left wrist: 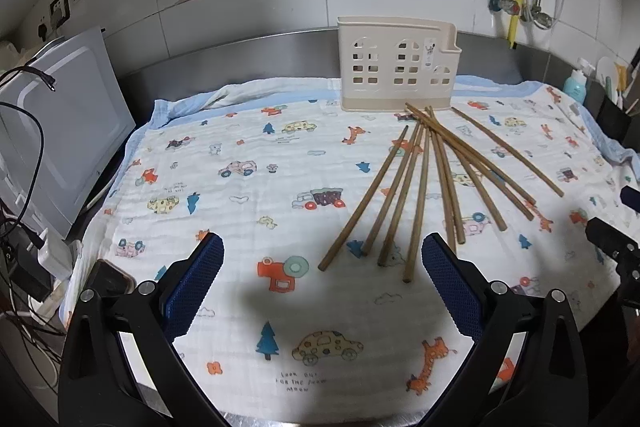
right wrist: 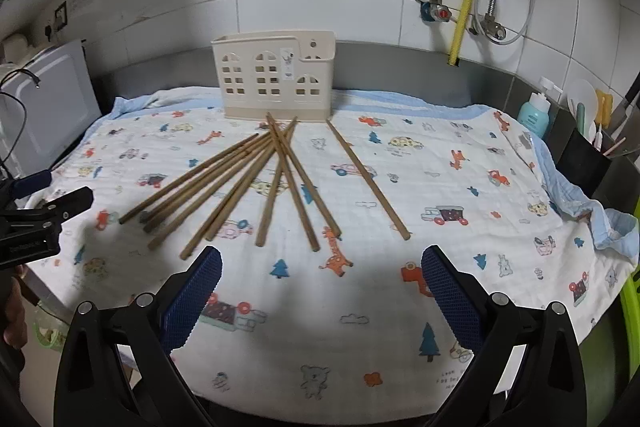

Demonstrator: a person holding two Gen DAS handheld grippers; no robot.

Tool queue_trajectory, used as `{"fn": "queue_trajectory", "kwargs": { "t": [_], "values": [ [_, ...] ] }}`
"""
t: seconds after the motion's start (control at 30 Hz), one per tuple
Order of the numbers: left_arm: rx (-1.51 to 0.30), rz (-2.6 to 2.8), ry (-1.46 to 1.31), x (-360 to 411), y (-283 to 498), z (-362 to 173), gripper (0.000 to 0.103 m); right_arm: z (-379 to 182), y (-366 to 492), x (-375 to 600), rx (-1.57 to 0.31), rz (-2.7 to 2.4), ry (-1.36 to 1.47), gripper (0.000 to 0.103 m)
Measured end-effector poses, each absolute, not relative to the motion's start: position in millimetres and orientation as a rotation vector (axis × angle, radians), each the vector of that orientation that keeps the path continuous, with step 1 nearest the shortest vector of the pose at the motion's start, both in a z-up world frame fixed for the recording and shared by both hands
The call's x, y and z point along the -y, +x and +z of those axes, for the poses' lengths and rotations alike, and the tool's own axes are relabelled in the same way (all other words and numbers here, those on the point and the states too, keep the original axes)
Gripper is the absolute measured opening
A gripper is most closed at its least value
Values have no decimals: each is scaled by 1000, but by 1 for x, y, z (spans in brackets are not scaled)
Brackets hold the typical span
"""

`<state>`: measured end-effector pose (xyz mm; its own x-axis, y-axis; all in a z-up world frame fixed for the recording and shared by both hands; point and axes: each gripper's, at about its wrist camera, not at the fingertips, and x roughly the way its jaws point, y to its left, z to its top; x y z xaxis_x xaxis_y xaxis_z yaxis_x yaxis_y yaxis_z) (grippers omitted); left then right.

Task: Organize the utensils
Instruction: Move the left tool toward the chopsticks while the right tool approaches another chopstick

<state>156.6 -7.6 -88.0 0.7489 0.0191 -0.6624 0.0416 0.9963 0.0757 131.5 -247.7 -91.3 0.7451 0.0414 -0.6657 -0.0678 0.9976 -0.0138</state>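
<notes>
**Nine chopsticks fanned on the cloth, holder behind them, both grippers apart**

One white quilted cotton cloth printed with cartoon cars, trees and giraffes covers the steel counter, its pale blue border rumpled along the far and right edges. At the left of the counter stands one white boxy appliance with dark cables trailing over it.

One cream plastic utensil holder with house-shaped window cut-outs stands upright at the back of the cloth, close to the grey splashback. It looks empty through the cut-outs.

Nine brown wooden chopsticks lie flat on the cloth just in front of the holder. Eight of them fan out from a crossing point near the holder's base, several overlapping there; the ninth lies alone to the right, apart from the fan.

One teal pump bottle sits at the far right, beside a dark container holding a few utensils.

The left gripper hovers over the near cloth, its two blue-padded fingers spread wide and holding nothing. The right gripper is likewise spread wide and empty, near the thick ends of the chopsticks.
</notes>
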Motion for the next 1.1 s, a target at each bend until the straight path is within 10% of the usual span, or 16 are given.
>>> {"fn": "queue_trajectory", "kwargs": {
  "t": [0.57, 1.1],
  "values": [
    [-717, -28, 37, -10, 185, -95, 96, -103, 165, 276, -735, 49, 18, 96],
    [-789, -186, -17, -11, 219, -115, 57, -135, 214, 324, -830, 66, 63, 63]
  ]
}}
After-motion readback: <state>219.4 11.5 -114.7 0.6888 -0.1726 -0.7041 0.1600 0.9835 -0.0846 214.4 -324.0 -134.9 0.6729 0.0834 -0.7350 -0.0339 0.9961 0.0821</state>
